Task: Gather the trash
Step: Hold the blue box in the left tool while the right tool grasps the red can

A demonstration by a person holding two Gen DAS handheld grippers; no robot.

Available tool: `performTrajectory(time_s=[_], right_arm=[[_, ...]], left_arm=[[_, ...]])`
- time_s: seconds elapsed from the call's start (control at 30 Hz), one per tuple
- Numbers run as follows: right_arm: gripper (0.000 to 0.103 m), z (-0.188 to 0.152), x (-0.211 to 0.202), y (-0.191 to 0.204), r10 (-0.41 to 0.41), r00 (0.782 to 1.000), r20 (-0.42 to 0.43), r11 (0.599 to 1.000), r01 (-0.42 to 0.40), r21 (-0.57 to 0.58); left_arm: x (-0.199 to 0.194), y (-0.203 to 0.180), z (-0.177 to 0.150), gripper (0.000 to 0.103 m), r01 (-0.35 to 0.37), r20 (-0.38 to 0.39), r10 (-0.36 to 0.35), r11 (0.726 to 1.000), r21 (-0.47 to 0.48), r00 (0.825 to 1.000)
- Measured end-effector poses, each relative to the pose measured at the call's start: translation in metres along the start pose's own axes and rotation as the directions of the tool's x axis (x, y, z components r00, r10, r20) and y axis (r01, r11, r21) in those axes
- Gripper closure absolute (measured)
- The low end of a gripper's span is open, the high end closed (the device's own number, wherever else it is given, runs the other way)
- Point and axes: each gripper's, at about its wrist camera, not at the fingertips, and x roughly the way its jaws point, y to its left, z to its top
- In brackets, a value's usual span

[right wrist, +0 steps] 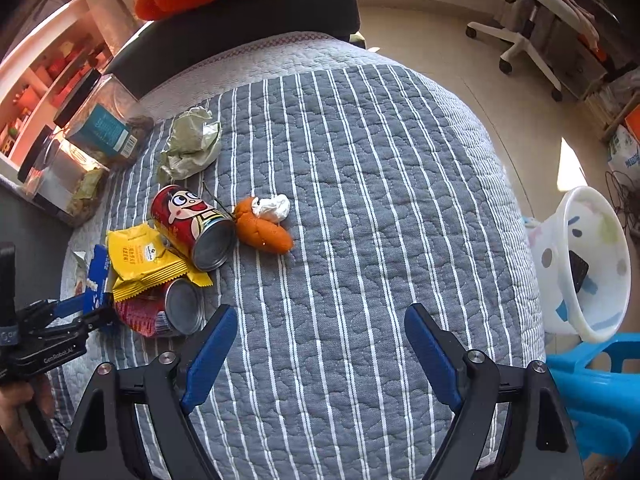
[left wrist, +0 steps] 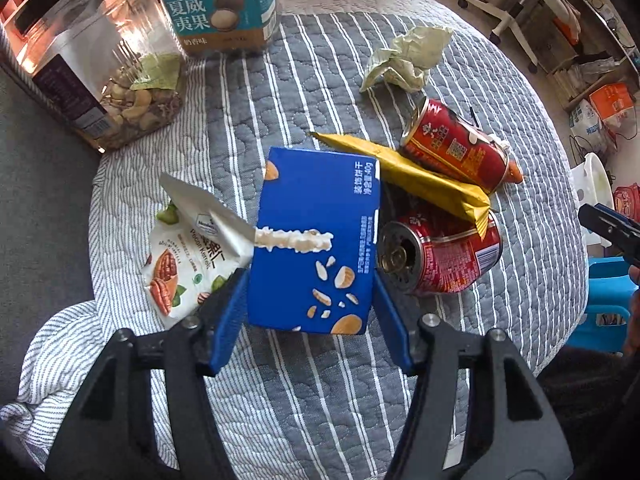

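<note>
The left gripper (left wrist: 310, 312) straddles the blue box (left wrist: 316, 240), long axis toward 12 o'clock, jaws not visibly clamped; the right gripper (right wrist: 320, 356) gapes empty.

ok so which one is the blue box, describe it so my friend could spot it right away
On the grey striped quilt, look at the trash pile near its left edge. The flat blue cardboard snack box sits between the left gripper fingers, beside two red drink cans; it's the only blue item, printed with nut pictures.
</note>
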Motion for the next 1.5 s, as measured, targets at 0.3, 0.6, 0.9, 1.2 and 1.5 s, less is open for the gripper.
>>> performTrajectory(time_s=[0.3, 0.6, 0.9, 1.2, 1.5], right_arm=[[0.016, 0.017, 0.020, 0.028, 0.075, 0.997, -0.005, 0.995, -0.075, 0.059], [0.027, 0.041, 0.040, 0.114, 0.214, 0.973, 0.092, 0.971, -0.201, -0.130], [0.039, 0.048, 0.086, 0.135, 0.109, 0.993, 0.036, 0.958, -0.095, -0.271], [0.043, 0.045, 0.096, 0.139, 0.119, 0.993, -0.002, 0.943, -0.114, -0.314], [0.045, 0.040, 0.044, 0.119, 0.211, 0.977, 0.024, 0.942, -0.197, -0.273]], left_arm=[[-0.054, 0.017, 0.003, 0.040, -0.027, 0.172, 0.040, 0.997, -0.077, 0.984], [-0.049, 0.024, 0.000, 0.040, -0.051, 0.157, 0.064, 0.995, -0.086, 0.985], [-0.041, 0.025, -0.002, 0.040, -0.027, 0.125, 0.038, 0.995, -0.094, 0.991], [-0.037, 0.020, 0.000, 0.040, -0.036, 0.116, 0.045, 0.996, -0.077, 0.992], [-0.049, 0.004, 0.002, 0.040, -0.015, 0.163, 0.027, 0.997, -0.075, 0.986]])
